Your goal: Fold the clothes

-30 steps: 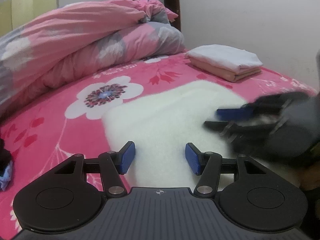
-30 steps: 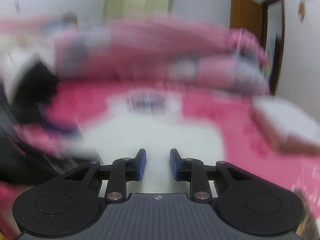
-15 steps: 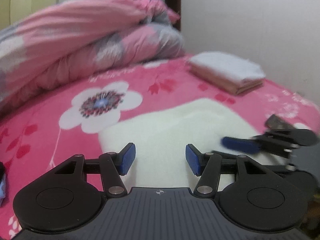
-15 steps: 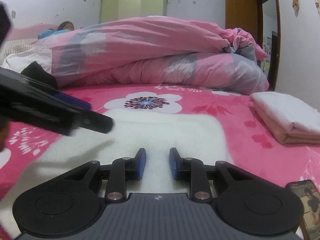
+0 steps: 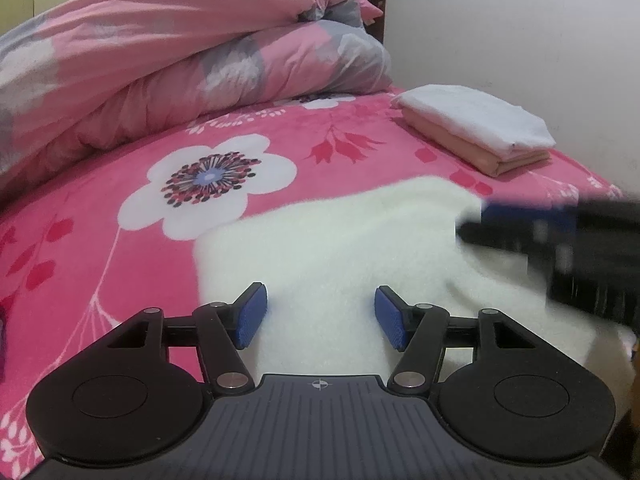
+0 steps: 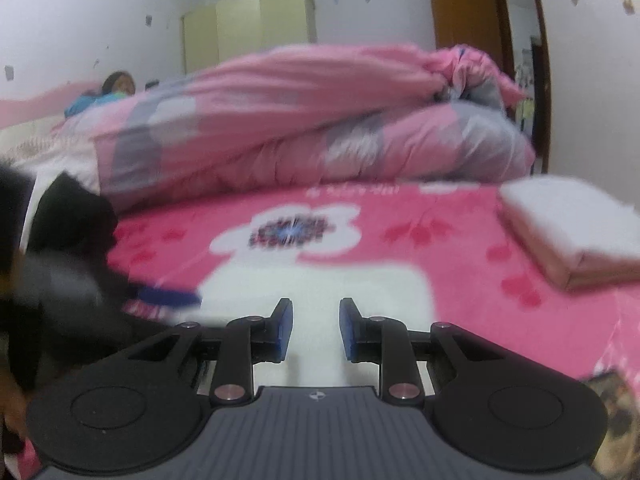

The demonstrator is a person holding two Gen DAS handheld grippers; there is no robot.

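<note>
A fluffy white garment point(image 5: 340, 248) lies flat on the bed, on top of a bright pink blanket point(image 5: 100, 216) with a big white flower point(image 5: 208, 184) on it. It is spread out right in front of both tools.

The left gripper point(image 5: 318, 318) sits low over the near edge of the white garment. Its blue fingers point(image 5: 250, 320) are wide apart and hold nothing.

The right gripper point(image 6: 315, 330) is also low over the near part of the white garment. Its fingers point(image 6: 284, 330) have a smaller gap between them, and nothing is in the gap. In the left wrist view this tool shows as a dark blur at the right side, over the right part of the garment. In the right wrist view the left tool shows as a dark blur at the left side.

Farther back and to the right, a stack of folded clothes point(image 5: 476, 128) rests on the pink blanket, white on top and peach below. It is well apart from the white garment. Behind it all, a puffy pink and grey quilt point(image 5: 180, 68) is heaped up on the bed. A yellow wardrobe point(image 6: 248, 32) stands by the far wall, and a brown door point(image 6: 464, 4) is at the right. The right wrist view is blurry.
</note>
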